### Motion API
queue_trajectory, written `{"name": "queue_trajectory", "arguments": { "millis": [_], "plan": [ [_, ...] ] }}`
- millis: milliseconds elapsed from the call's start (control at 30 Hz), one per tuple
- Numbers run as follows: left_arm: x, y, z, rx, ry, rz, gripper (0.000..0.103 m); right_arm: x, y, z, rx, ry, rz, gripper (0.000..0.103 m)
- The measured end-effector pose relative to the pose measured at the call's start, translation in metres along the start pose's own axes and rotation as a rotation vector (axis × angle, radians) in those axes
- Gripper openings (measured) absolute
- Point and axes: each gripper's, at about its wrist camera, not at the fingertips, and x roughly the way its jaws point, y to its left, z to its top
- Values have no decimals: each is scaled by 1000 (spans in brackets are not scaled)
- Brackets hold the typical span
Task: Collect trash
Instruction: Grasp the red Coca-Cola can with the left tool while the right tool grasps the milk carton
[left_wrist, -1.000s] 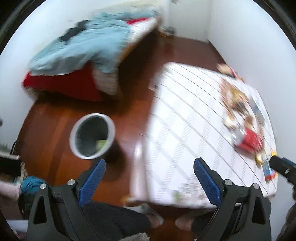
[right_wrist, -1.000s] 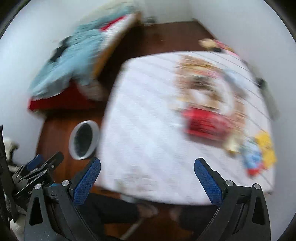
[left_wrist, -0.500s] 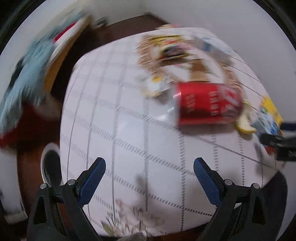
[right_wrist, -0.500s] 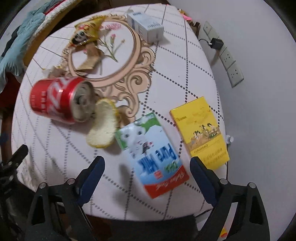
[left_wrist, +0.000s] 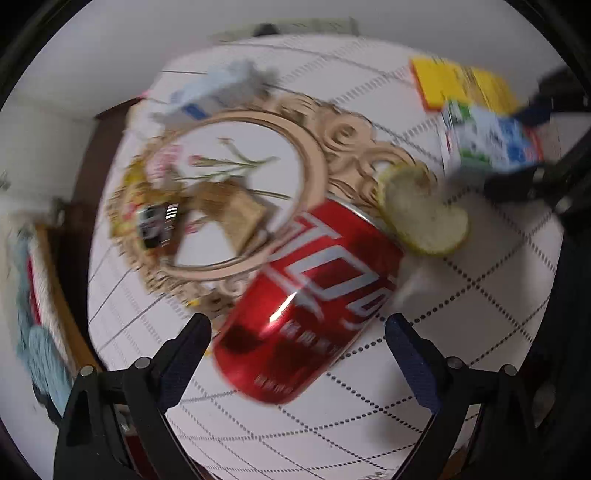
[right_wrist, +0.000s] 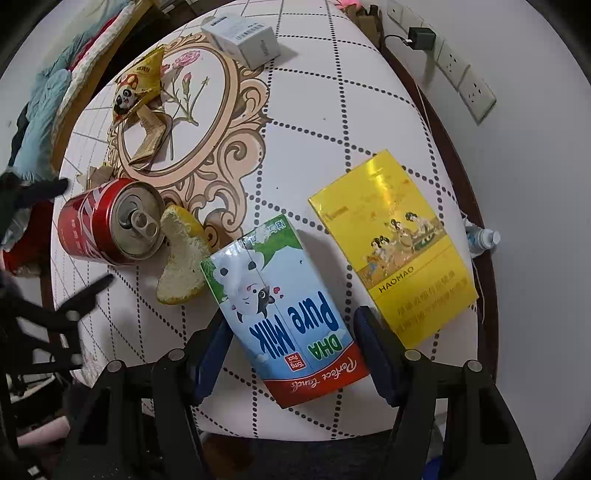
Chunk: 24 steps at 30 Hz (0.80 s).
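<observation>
right gripper (right_wrist: 291, 354) now straddles milk carton (right_wrist: 284, 306) (jaws narrower) — untouched.

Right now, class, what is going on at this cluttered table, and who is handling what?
A person is clearing trash with two tools. The left hand-held gripper is open around the lying red soda can, not gripping it. The right hand-held gripper is open astride the blue and white milk carton. A curved yellow citrus peel and a flat yellow box lie untouched on the white patterned tablecloth.
</observation>
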Motion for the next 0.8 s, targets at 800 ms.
{"name": "queue_trajectory", "arguments": {
  "millis": [800],
  "plan": [
    [-2,-11,-28,-243,46,-96,82,15,38,3,-123,28,-74,58]
  ]
}}
